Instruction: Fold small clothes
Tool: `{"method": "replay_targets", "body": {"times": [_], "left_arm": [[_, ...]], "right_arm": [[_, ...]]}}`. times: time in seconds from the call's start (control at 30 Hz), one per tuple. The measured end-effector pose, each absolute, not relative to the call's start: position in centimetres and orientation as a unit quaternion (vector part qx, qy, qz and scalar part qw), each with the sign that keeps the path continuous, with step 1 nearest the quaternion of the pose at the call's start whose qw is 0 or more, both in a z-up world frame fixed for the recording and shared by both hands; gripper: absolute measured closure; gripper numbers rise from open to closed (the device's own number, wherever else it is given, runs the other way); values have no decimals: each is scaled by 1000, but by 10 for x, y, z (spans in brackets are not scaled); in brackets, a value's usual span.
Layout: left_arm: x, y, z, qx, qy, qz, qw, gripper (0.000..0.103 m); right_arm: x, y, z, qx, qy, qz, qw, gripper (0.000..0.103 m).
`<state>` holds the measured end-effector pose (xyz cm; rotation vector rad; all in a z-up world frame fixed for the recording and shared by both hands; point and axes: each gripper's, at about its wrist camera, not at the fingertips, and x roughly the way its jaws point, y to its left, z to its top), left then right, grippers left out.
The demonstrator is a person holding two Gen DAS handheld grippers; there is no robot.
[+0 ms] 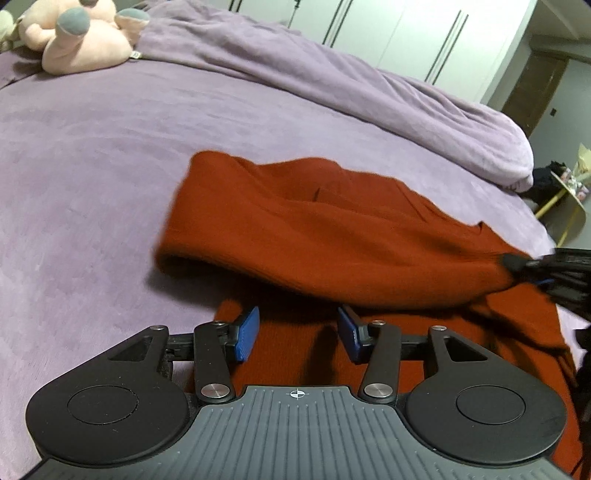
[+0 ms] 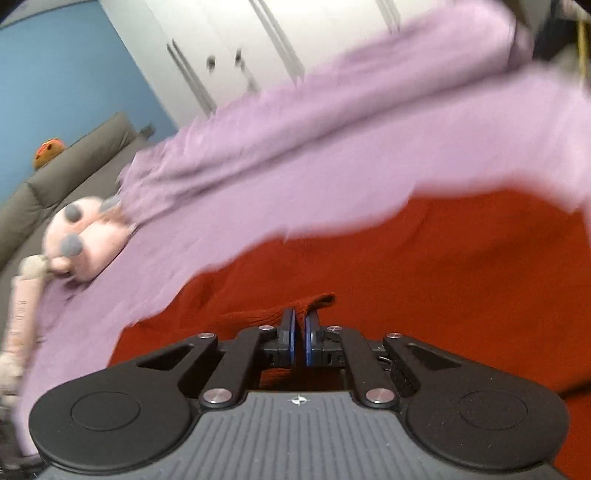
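Observation:
A rust-red knitted garment [image 1: 325,236] lies on the purple bed [image 1: 92,177], with its upper layer lifted and folding over the lower part. My left gripper [image 1: 297,334] is open and empty, its blue pads just above the garment's near edge. My right gripper [image 2: 300,339] is shut on a pinched edge of the red garment [image 2: 424,266]. In the left wrist view the right gripper [image 1: 517,264] shows at the right edge, holding the lifted layer's corner. The right wrist view is motion-blurred.
A pink plush toy [image 1: 85,40] lies at the far left of the bed, also in the right wrist view [image 2: 85,240]. A bunched purple duvet [image 1: 369,92] runs along the far side. White wardrobes [image 1: 424,33] stand behind. A small table [image 1: 572,192] stands off the bed's right.

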<state>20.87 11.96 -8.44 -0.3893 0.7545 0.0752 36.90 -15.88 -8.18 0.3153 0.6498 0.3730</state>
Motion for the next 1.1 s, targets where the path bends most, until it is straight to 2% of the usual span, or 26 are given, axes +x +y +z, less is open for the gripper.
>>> {"method": "replay_targets", "body": {"times": [0.07, 0.13, 0.33, 0.4, 0.47, 0.53, 0.67, 0.7, 0.73, 0.77, 0.93, 1.0, 1.03, 1.07, 1.1], "left_arm": [[211, 121, -84, -192, 364, 40, 911, 51], [213, 120, -84, -194, 366, 39, 909, 51], [218, 109, -81, -175, 370, 31, 912, 51], [220, 107, -80, -171, 371, 31, 912, 50], [223, 105, -79, -169, 374, 32, 911, 50], [225, 102, -78, -166, 376, 31, 911, 50], [229, 92, -74, -154, 377, 26, 913, 49], [230, 90, -73, -152, 378, 25, 913, 49], [231, 89, -73, -151, 379, 24, 913, 49], [231, 88, -72, -150, 380, 25, 912, 49], [231, 83, -61, -124, 362, 31, 923, 47], [234, 82, -61, -116, 363, 34, 924, 46], [237, 83, -62, -114, 368, 38, 922, 46], [240, 84, -64, -116, 374, 42, 919, 46], [241, 84, -64, -120, 378, 46, 917, 47]], "right_arm": [[353, -175, -68, 118, 267, 130, 948, 99], [349, -193, -71, 89, 256, 89, 958, 98], [362, -250, -120, 115, 348, 80, 927, 97], [363, -263, -128, 164, 365, 91, 912, 87], [363, -269, -131, 203, 360, 110, 904, 68], [364, -264, -132, 205, 357, 124, 903, 65], [373, -246, -131, 179, 363, 130, 905, 65], [375, -242, -130, 171, 364, 134, 905, 70], [376, -237, -128, 164, 365, 139, 906, 92], [378, -234, -124, 152, 361, 144, 909, 98], [365, -233, -93, 29, 282, 64, 957, 98], [367, -238, -98, -12, 283, 25, 959, 98], [371, -241, -104, -12, 300, 18, 954, 94], [376, -245, -111, -8, 326, 10, 945, 84], [377, -248, -113, -2, 335, -2, 942, 81]]}}
